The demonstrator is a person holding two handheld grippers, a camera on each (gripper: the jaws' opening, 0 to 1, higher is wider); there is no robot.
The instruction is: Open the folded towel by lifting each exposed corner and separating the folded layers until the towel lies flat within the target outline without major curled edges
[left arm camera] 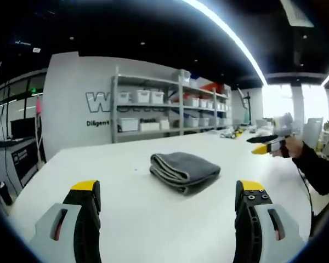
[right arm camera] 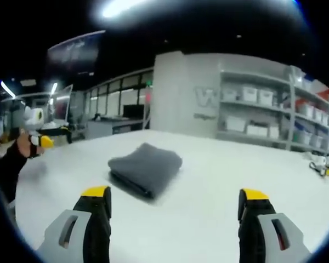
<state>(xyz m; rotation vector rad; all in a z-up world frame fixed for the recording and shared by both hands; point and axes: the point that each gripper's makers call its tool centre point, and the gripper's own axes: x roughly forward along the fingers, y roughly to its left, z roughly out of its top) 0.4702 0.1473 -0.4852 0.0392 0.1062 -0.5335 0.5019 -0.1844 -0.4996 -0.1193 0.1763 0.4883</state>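
Towel (left arm camera: 184, 171) folded into a thick grey bundle, lying on the white bench (left arm camera: 126, 219), untouched. Nearest in the left gripper view: left tongs (left arm camera: 167, 197) spread wide, nothing between the yellow-tipped jaws, held above the bench short of the cloth. Just beyond, slightly to the right of their centre line, the towel, stacked fold edges turned toward this camera, long axis running from near left to far right. Further right, well apart from the cloth, right tongs (left arm camera: 263, 143) in a person's hand (left arm camera: 293, 147), dark sleeve behind.

In the right gripper view: right tongs (right arm camera: 175, 198) likewise wide apart and empty, towel (right arm camera: 145, 167) ahead and left of centre, left tongs (right arm camera: 49, 134) off at the left edge. No target outline discernible on the bench.

Beyond the bench: shelves (left arm camera: 170, 107) with white bins against a grey wall, small clutter at the far right end.

Judged from both views: unfolding not yet begun; neither pair clearly nearer. Probably best approached from the side showing loose layer edges, the left pair's side.
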